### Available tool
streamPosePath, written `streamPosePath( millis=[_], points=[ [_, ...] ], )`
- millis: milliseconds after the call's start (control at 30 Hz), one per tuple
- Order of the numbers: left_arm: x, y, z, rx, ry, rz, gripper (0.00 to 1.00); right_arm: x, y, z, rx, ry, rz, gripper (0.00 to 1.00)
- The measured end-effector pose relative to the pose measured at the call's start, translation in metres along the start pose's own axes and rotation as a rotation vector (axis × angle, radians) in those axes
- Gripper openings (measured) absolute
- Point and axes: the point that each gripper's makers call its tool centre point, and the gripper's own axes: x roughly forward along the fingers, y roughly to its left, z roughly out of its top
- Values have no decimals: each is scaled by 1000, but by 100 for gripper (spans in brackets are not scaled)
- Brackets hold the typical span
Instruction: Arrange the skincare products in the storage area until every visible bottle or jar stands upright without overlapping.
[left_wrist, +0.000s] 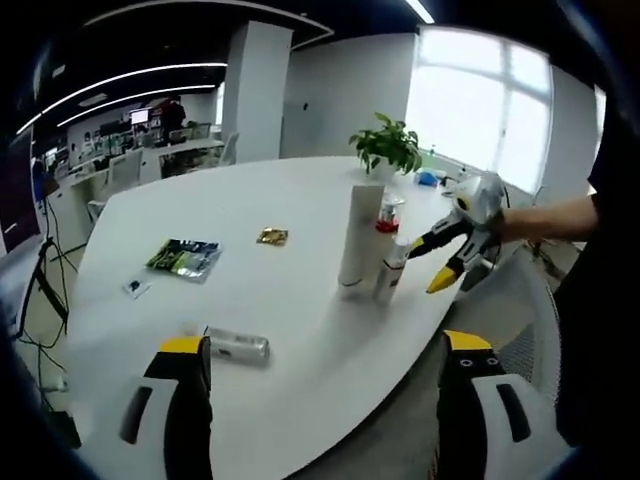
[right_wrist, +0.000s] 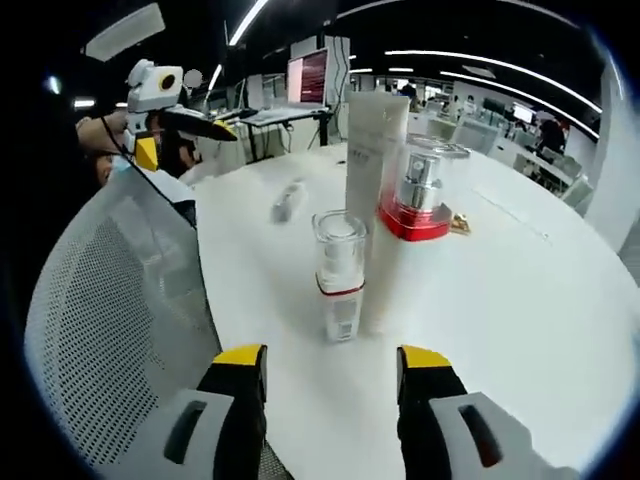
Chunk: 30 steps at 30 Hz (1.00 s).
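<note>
Both tools open-jawed and empty: right tool (right_wrist: 330, 375) before upright bottles (right_wrist: 340, 275), left tool (left_wrist: 325, 365) near lying bottle (left_wrist: 238, 347) on tabletop (left_wrist: 300, 300).

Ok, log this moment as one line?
left claw: open, empty | right claw: open, facing small bottle | tall tube: upright | lying bottle: on its side

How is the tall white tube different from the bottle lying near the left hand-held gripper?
The tall white tube stands upright, while the lying bottle rests on its side. The tube sits among the grouped upright products; the bottle lies alone by the table edge. The tube looks much larger. Both rest on the white table.
</note>
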Motion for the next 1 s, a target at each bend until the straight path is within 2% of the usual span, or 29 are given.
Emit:
streamPosePath(
  millis=[33, 167, 267, 433, 567, 633, 767, 833, 1000],
  points=[
    [-1, 0, -1, -5, 1, 4, 87, -1, -2, -1, 1, -4, -6, 54],
    [-3, 2, -8, -18, 9, 20, 87, -11, 2, 14, 76, -61, -39, 72],
    [-4, 4, -12, -21, 15, 26, 86, -15, 1, 20, 90, -89, -54, 80],
    [-6, 4, -15, -22, 21, 35, 86, -23, 7, 26, 111, -106, -70, 80],
    [-7, 5, -20, -33, 26, 44, 86, -25, 11, 23, 138, -103, -80, 81],
    [-8, 7, -22, -41, 28, 54, 86, -27, 13, 21, 142, -97, -100, 81],
    [-10, 14, -21, -61, 18, 80, 85, -31, 14, 20, 204, -105, -131, 85],
    [-11, 19, -23, -66, 21, 96, 85, -35, 12, 20, 180, -87, -168, 86],
    [-10, 17, -24, -63, 28, 102, 84, -41, 12, 30, 196, -127, -216, 90]
  ],
)
